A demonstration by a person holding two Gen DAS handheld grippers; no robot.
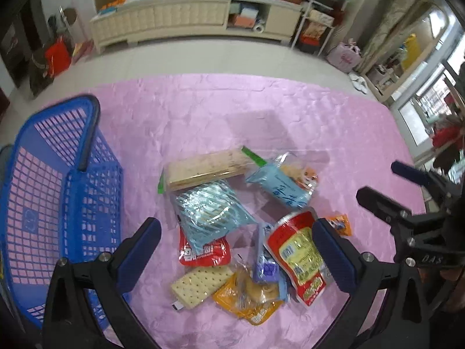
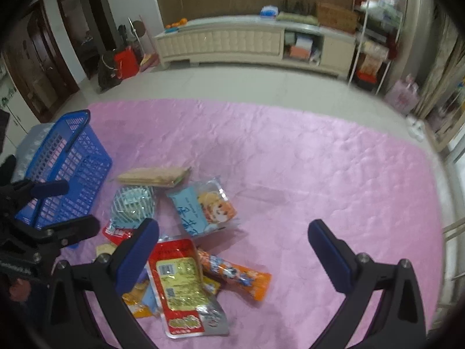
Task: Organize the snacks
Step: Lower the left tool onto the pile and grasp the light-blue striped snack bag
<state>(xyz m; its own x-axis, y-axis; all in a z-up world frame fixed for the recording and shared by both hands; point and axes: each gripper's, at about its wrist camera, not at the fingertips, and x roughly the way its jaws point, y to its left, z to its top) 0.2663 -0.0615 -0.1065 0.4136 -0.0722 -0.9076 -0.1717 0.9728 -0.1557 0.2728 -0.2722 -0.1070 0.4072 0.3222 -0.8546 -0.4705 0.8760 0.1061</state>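
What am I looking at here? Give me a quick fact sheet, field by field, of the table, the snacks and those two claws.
Surface: pink cloth
Container: blue basket, at the left, no snacks visible inside
Snacks: loose pile beside the basket, some overlapping
Topmost examples: striped blue packet lies over a red packet; red-and-yellow pouch overlaps an orange stick pack
Left claw: open, above the pile, holding nothing
Right claw: open, holding nothing

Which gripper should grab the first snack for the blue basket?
Left. The left gripper hangs open right over the snack pile, beside the blue basket; the right gripper sits farther out.
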